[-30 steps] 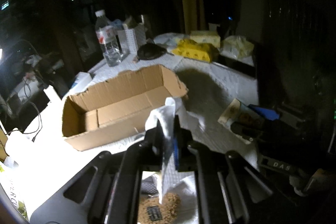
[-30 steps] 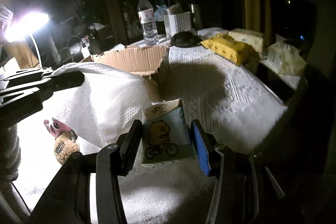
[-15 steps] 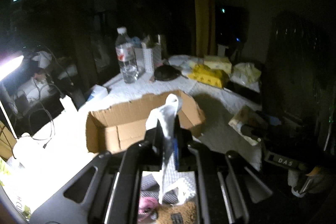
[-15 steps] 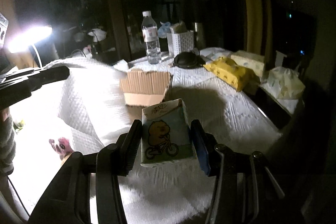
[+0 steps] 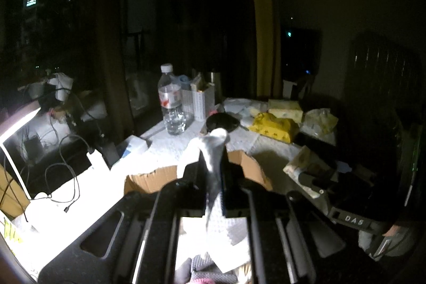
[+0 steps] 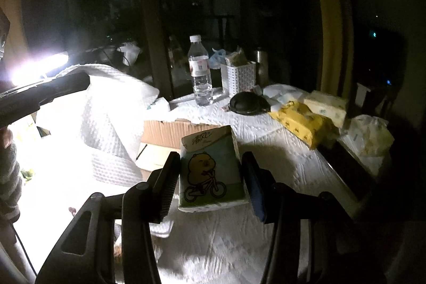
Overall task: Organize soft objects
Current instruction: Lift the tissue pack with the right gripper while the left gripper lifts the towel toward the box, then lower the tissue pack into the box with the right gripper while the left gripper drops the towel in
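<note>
My left gripper (image 5: 211, 167) is shut on a white quilted cloth (image 5: 213, 148) and holds it high; the cloth hangs down below the fingers. It shows in the right wrist view (image 6: 106, 108) as a broad draped sheet under the left gripper (image 6: 66, 84). My right gripper (image 6: 210, 164) is shut on a tissue pack (image 6: 210, 167) printed with a bear on a bicycle, held above the table. An open cardboard box (image 5: 149, 180) lies behind the cloth; it shows in the right wrist view (image 6: 170, 132) too.
A water bottle (image 6: 199, 71), a white basket (image 6: 239, 76), a black round object (image 6: 247, 103), a yellow pack (image 6: 300, 121) and other tissue packs (image 6: 324, 103) stand at the table's far side. A bright lamp (image 6: 34, 68) and cables (image 5: 61, 169) are at the left.
Both grippers have risen and pulled back from the table. The cloth is lifted higher, and the box looks smaller and farther. The tissue pack stays gripped.
</note>
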